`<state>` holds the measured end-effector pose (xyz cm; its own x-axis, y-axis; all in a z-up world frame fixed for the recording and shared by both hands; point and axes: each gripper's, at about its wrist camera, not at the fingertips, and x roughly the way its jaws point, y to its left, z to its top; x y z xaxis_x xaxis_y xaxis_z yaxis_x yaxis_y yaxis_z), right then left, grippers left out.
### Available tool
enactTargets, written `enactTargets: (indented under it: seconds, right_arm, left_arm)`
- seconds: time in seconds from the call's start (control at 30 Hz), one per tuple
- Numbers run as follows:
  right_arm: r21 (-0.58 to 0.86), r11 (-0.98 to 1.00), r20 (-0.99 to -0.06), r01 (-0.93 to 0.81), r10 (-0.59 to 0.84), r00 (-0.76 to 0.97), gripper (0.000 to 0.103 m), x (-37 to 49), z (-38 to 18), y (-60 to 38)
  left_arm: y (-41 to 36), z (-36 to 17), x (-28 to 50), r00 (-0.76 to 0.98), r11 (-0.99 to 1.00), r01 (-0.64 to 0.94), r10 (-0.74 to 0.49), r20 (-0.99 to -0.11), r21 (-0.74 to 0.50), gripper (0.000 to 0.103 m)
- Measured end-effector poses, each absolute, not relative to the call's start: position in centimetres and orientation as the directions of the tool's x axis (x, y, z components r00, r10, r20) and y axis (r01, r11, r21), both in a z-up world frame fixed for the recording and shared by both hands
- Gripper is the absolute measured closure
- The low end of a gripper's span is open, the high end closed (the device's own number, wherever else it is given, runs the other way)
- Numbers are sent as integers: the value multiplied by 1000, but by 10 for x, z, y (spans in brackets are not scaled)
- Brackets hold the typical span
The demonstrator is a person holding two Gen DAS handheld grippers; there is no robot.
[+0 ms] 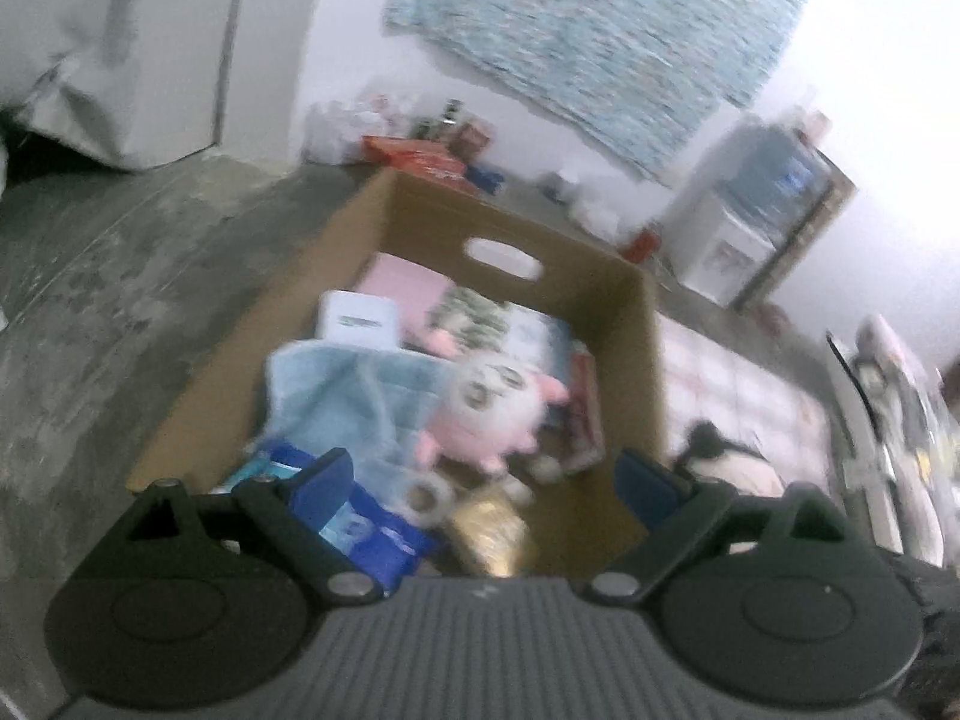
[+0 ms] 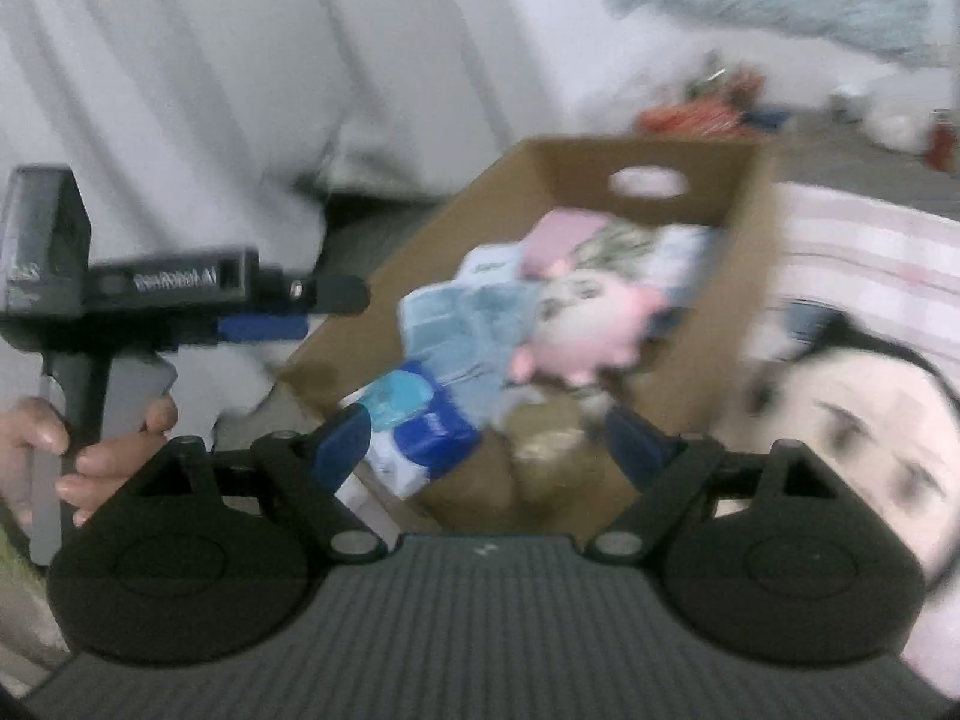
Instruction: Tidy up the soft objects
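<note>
- Nearest in the left wrist view, the left gripper (image 1: pixel 483 474) stands with its blue pads wide apart and nothing between them; it hangs over the near end of the cardboard box (image 1: pixel 645 372).
- In the right wrist view the right gripper (image 2: pixel 489 441) is likewise spread wide, nothing pinched, pointing down into the same box (image 2: pixel 747 276).
- A hand (image 2: pixel 72 450) at the left edge of that view grips the handle of the left gripper (image 2: pixel 288 309), seen side-on.
- Just beside the box, on its right, lies a white plush with black markings (image 2: pixel 858 420) on a pink checked cloth (image 2: pixel 870 252) (only partly in frame, and blurred).
- Inside the box, near end: a blue-and-white packet (image 1: pixel 366 525), a roll of tape (image 1: pixel 429 495) and something gold (image 1: pixel 489 531).
- Mid-box, a light blue towel (image 1: pixel 354 396) with a pink and white plush toy (image 1: pixel 489 411) lying against its right side.
- Farther in, a white packet (image 1: pixel 357 321) and a pink flat item (image 1: pixel 402 288) below the handle cutout (image 1: pixel 504 258).
- Beyond the box: grey floor (image 1: pixel 120 300), clutter along the wall, a water dispenser (image 1: pixel 756 216), a blue hanging (image 1: pixel 600 36).
</note>
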<state>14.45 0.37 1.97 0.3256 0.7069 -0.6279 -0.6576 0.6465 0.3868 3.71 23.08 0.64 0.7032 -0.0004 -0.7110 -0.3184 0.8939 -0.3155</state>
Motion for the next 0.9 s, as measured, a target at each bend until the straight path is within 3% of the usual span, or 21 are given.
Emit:
enactTargets:
  seconds: [0.1,0.2,0.27,0.37,0.5,0.57,0.6,0.63,0.73,0.9]
  right_arm:
    - [402,729,-570,-553,672,472,16,126,24,-56]
    - [451,812,-518,-370,576,632,4,117,13,-125]
    - [503,834,-508,-229,499,701,3,123,-5,-166]
    - [600,794,-524,-97,482,703,3,137,-40,-206]
    - [745,667,-494,-13,566,660,4,162,-91,-227]
    - [783,622,-468,-20,610,640,12,178,-113,-222]
    - [798,603,-465,-14,630,622,24,186,-122,-218]
    - [810,586,-460,-19,655,600,29,193,-130,-214]
    - [786,613,-463,-79,669,582,36,203,-133,-188]
    - [680,704,-469,-205,633,616,37,194,-115,-163]
  left_arm:
    - [201,12,38,715,918,-261,-23,-699,-297,8]
    - [169,16,44,718,943,-193,-52,-694,-271,8]
    - [141,16,55,701,960,-126,-92,-707,-250,8]
    - [101,12,73,658,972,-21,-162,-735,-233,8]
    - [64,2,97,607,976,8,-178,-775,-218,8]
    - [59,-2,102,602,976,-17,-165,-781,-219,8]
    - [57,-3,105,604,974,-27,-162,-781,-224,8]
    - [57,-4,107,602,973,-37,-159,-782,-226,8]
    - [57,-5,110,600,977,-63,-127,-790,-204,8]
    - [58,-6,118,583,979,-97,-89,-808,-177,8]
